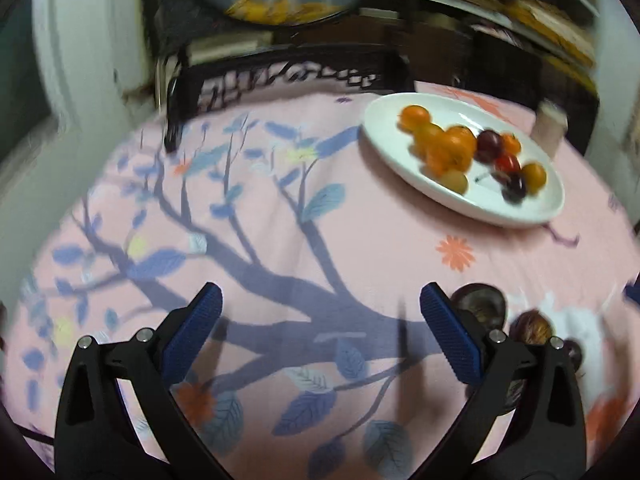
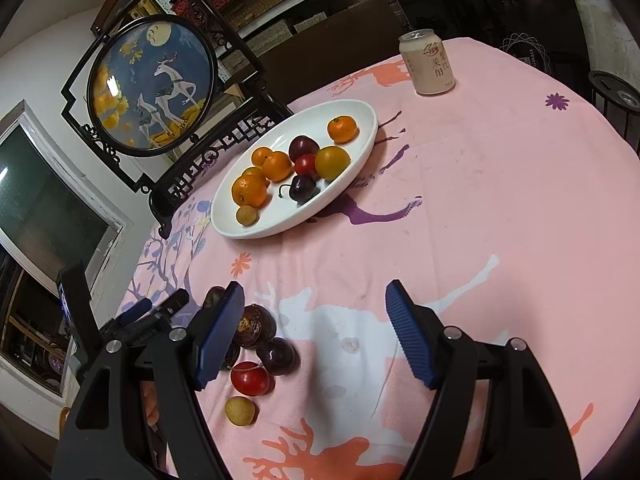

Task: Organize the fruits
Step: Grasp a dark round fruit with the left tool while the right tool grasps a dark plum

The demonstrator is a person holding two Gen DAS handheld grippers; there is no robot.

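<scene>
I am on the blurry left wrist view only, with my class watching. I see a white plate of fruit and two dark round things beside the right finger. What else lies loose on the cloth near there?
Observer: The right wrist view shows a glossy red round fruit and a small tan round fruit lying on the pink printed tablecloth, beside a dark purple plum.
Operator: What is the pale blurred thing behind the plate?
Observer: An upright beige drink can with printed characters.
Operator: Is the right gripper holding anything?
Observer: No, the right gripper is open with nothing between its blue pads.
</scene>
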